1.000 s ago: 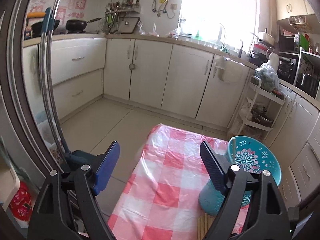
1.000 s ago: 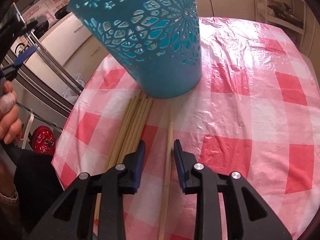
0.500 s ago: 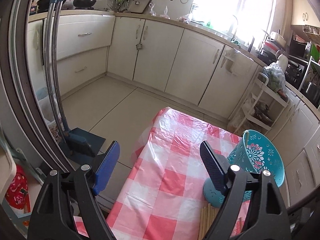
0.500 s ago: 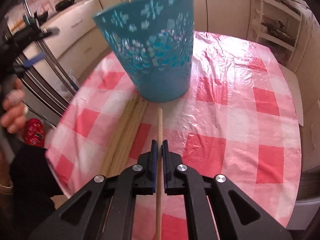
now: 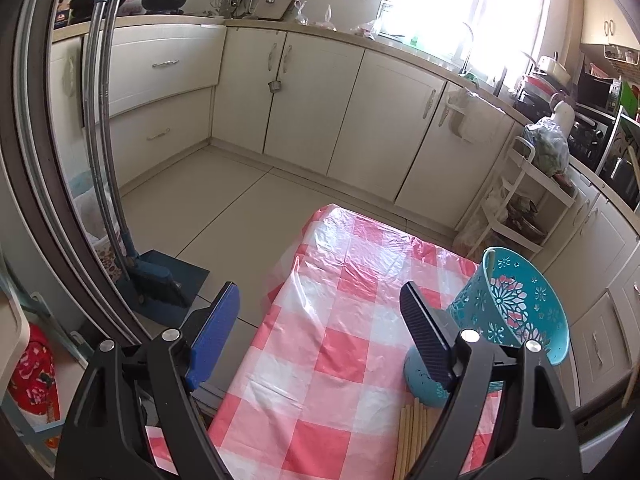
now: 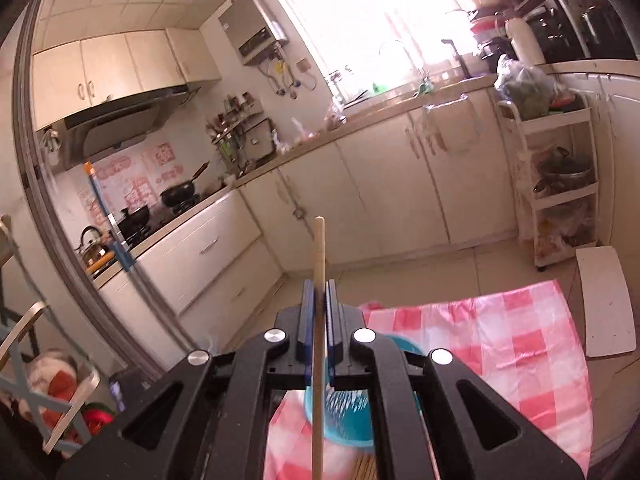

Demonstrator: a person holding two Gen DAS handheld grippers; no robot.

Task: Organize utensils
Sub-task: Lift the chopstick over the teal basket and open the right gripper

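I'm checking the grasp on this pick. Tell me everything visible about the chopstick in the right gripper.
The chopstick is a single pale, wood-like stick, round and plain. The right gripper is shut on it, blue pads pressing both sides. It runs along the fingers, its blunt end jutting past the tips, the rest passing back under the gripper, above the teal basket. Nothing else touches it.
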